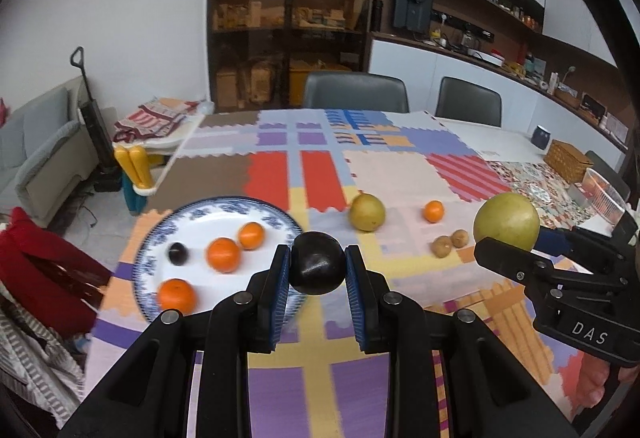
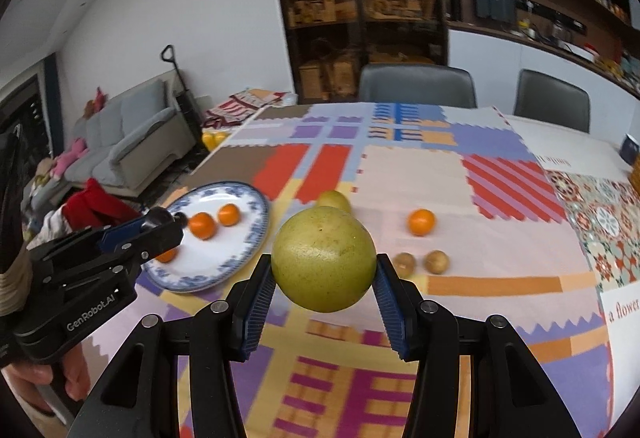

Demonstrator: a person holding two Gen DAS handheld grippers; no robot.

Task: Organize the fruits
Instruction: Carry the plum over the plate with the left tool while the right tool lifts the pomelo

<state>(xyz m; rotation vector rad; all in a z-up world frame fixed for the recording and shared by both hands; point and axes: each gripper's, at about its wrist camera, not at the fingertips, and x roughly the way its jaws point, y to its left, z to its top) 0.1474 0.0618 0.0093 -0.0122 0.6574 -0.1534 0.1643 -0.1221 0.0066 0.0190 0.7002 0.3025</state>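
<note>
My left gripper (image 1: 318,266) is shut on a dark plum (image 1: 318,269), held above the right rim of the blue-and-white plate (image 1: 160,234). The plate holds three oranges (image 1: 223,255) and another dark plum (image 1: 177,253). My right gripper (image 2: 324,270) is shut on a large yellow-green pear (image 2: 323,258), held above the table; it also shows in the left wrist view (image 1: 506,222). On the cloth lie a second pear (image 1: 367,212), a loose orange (image 1: 433,211) and two small brown fruits (image 1: 450,243).
A patchwork tablecloth (image 1: 320,174) covers the table. Two grey chairs (image 1: 356,92) stand at the far side. A wicker box (image 1: 568,160) and a clear container (image 1: 604,194) sit at the right edge. A red garment (image 1: 44,262) hangs at the left.
</note>
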